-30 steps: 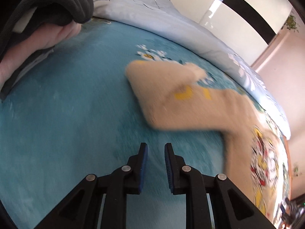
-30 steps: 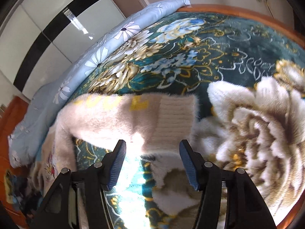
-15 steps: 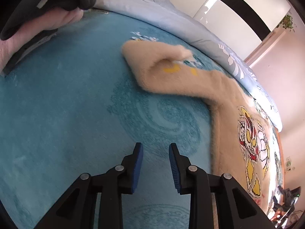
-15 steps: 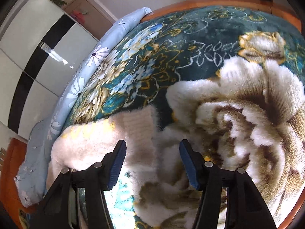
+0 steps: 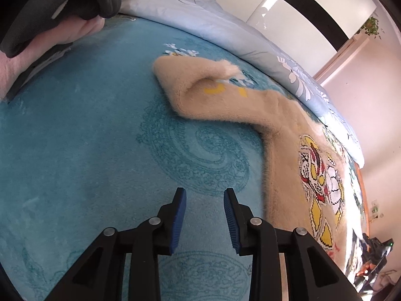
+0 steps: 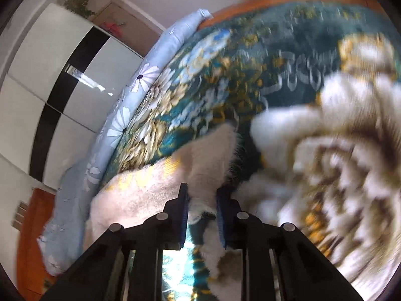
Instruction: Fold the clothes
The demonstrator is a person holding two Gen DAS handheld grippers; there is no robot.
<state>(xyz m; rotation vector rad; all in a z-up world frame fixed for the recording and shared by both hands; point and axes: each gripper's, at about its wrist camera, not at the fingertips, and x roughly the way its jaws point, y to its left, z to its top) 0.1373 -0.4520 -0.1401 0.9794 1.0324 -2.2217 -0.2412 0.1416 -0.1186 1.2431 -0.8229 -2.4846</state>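
A bed carries a teal plush blanket (image 5: 75, 150), with a pale blue floral quilt (image 5: 225, 30) along its far edge. A beige fuzzy sweater (image 5: 283, 130) lies on the blanket toward that edge, one sleeve folded over near the quilt. The right gripper (image 6: 201, 200) has just closed and its fingers pinch the sweater's cuff (image 6: 208, 165). The left gripper (image 5: 204, 200) hangs over bare blanket, fingers slightly spread, nothing between them.

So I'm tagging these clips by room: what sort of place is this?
Most likely a bedroom in a home. A plush floral blanket and a daisy-print duvet cover what looks like a bed, with a glossy wardrobe behind.
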